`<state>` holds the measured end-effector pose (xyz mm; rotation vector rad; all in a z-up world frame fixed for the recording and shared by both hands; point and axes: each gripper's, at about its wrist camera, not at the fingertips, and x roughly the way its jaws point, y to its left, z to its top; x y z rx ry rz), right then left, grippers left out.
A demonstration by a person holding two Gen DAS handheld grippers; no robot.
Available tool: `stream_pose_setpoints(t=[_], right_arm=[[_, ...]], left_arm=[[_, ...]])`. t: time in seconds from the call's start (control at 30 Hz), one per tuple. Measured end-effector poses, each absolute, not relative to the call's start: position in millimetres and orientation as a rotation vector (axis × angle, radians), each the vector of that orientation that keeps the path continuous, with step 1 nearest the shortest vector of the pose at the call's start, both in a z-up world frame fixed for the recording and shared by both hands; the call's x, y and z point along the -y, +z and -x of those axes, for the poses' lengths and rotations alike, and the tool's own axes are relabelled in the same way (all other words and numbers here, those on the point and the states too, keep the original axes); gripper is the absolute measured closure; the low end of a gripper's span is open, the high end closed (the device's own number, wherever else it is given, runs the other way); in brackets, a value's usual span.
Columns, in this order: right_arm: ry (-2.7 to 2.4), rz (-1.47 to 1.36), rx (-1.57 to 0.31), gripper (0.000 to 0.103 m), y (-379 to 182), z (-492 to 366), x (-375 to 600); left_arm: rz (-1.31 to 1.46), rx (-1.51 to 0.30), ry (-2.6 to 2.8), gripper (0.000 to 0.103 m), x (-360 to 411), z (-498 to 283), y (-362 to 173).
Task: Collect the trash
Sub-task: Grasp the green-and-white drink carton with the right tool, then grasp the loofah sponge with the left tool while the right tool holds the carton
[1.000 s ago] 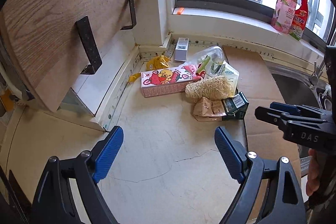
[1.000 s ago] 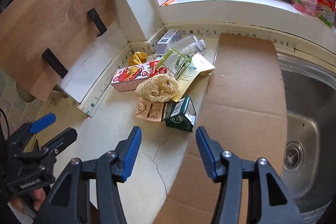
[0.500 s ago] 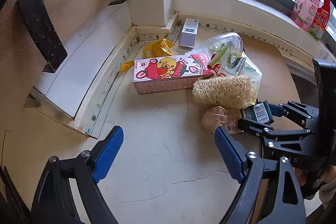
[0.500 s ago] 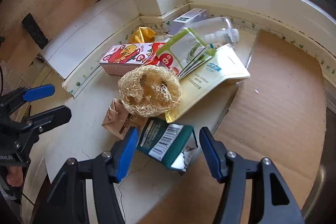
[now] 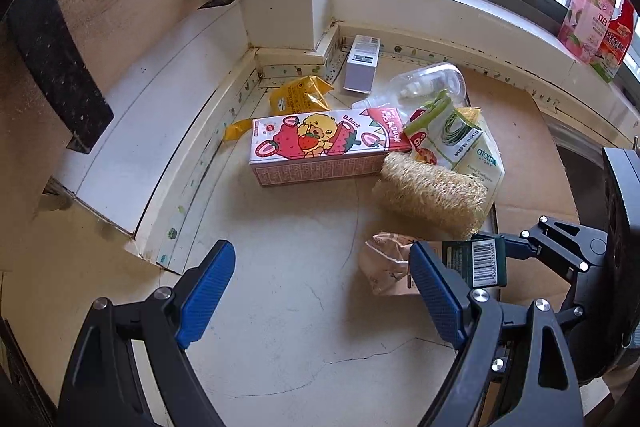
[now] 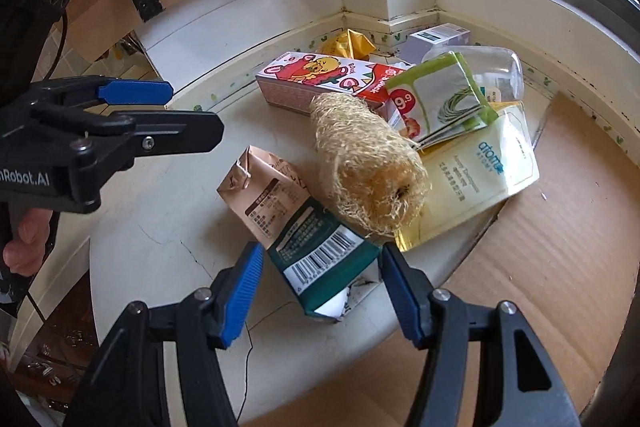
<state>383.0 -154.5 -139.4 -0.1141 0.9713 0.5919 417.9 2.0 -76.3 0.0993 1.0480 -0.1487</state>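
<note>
Two grippers are in view over a pale, cracked countertop (image 6: 168,235) that carries a heap of trash near the corner under the window. Right gripper (image 6: 322,291): jaws spread, blue pads on either side of a dark green carton (image 6: 320,259) with a barcode label; the carton lies between the pads but contact on either side cannot be confirmed, and nothing is clamped. The green carton lies on its side at the near edge of the heap, its torn end toward the camera, touching a crumpled tan carton (image 6: 264,191) on its left. Left gripper (image 5: 320,303): jaws wide apart, holding nothing, hovering above bare counter with its right pad in front of the tan carton (image 5: 384,259) and the green carton (image 5: 480,263) in the left wrist view. A loofah sponge (image 6: 368,163) rests just behind the green carton, overlapping a yellow Atomy pouch (image 6: 480,179). Behind these lie a pink B.Duck strawberry box (image 5: 320,151) lying flat, a green-and-white packet (image 6: 440,99), a clear plastic bottle (image 5: 428,87) on its side, a yellow wrapper (image 5: 298,97) and a small white box (image 5: 362,63) against the wall corner. A cardboard sheet (image 6: 560,247) covers the counter to the right of the heap; the pouch overlaps its edge. Two spray bottles (image 5: 592,23) stand on the window sill.
</note>
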Motion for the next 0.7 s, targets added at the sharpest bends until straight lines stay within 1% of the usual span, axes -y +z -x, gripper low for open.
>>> stream_pose_setpoints(t=[0.1, 0.17, 0.2, 0.23, 0.33, 0.53, 0.6, 0.7], right_arm=[[0.591, 0.131, -0.972, 0.042, -142.2, -382.3, 153.5], [0.604, 0.128, -0.966, 0.047, -142.0, -380.6, 153.1], [0.609, 0.127, -0.961, 0.061, -140.8, -377.2, 152.9], [0.608, 0.136, -0.964, 0.071, -140.4, -376.0, 151.8], [0.603, 0.131, -0.938, 0.072, -134.9, -370.3, 152.8], [0.6, 0.0, -0.888, 0.073, -106.7, -352.0, 175.3], [0.565, -0.024, -0.868, 0.073, -97.5, -342.9, 186.9], [0.503, -0.081, -0.843, 0.073, -87.9, -330.1, 211.0]], left_arm=[[-0.101, -1.057, -0.135, 0.016, -10.2, -412.2, -79.6], [-0.096, -1.068, -0.125, 0.016, -16.0, -409.8, -82.7], [-0.093, -1.071, -0.121, 0.016, -18.1, -409.1, -83.8], [-0.091, -1.073, -0.117, 0.016, -20.0, -408.4, -84.2], [-0.074, -1.067, -0.115, 0.016, -23.2, -407.1, -81.4], [-0.03, -1.041, -0.156, 0.016, -18.2, -405.9, -66.5], [-0.003, -1.033, -0.186, 0.012, -12.7, -406.8, -61.1], [0.029, -1.035, -0.216, 0.012, -2.0, -412.0, -58.6]])
